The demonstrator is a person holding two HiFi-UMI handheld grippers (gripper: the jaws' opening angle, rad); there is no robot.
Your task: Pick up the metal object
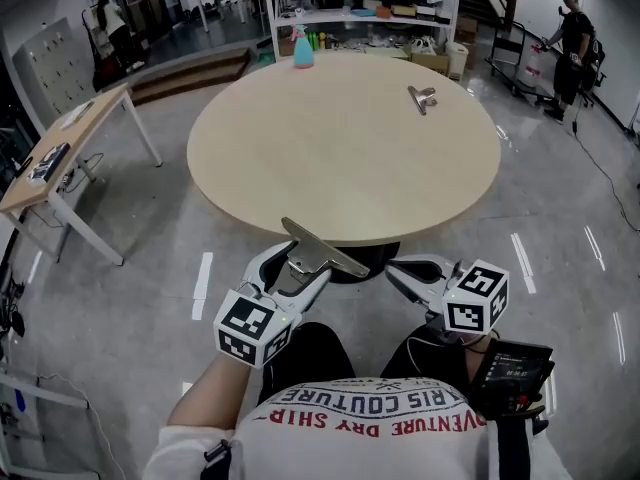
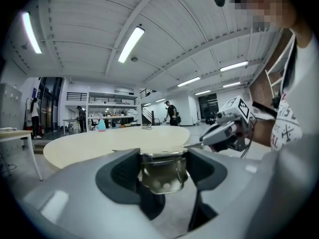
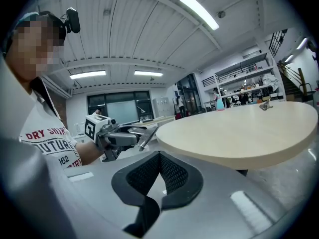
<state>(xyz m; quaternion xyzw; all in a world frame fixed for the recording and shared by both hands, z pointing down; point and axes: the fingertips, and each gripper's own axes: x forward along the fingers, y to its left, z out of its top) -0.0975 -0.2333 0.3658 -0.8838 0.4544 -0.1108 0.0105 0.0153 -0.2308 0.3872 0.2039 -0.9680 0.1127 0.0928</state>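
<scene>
My left gripper point(image 1: 296, 264) hovers just off the near edge of the round beige table point(image 1: 340, 168), shut on a large metal clip point(image 1: 322, 249). In the left gripper view the clip point(image 2: 162, 169) sits pinched between both pads, its flat handle pointing forward. A second metal clip point(image 1: 422, 98) lies on the table's far right part, small in the right gripper view point(image 3: 265, 105). My right gripper point(image 1: 402, 271) is beside the left one, below the table's rim. Its pads meet with nothing between them point(image 3: 159, 171).
A blue spray bottle point(image 1: 303, 48) stands at the table's far edge. White shelves point(image 1: 360, 8) with clutter are behind it. A wooden desk point(image 1: 60, 148) is at the left. A person point(image 1: 572, 38) stands by a cart at the far right.
</scene>
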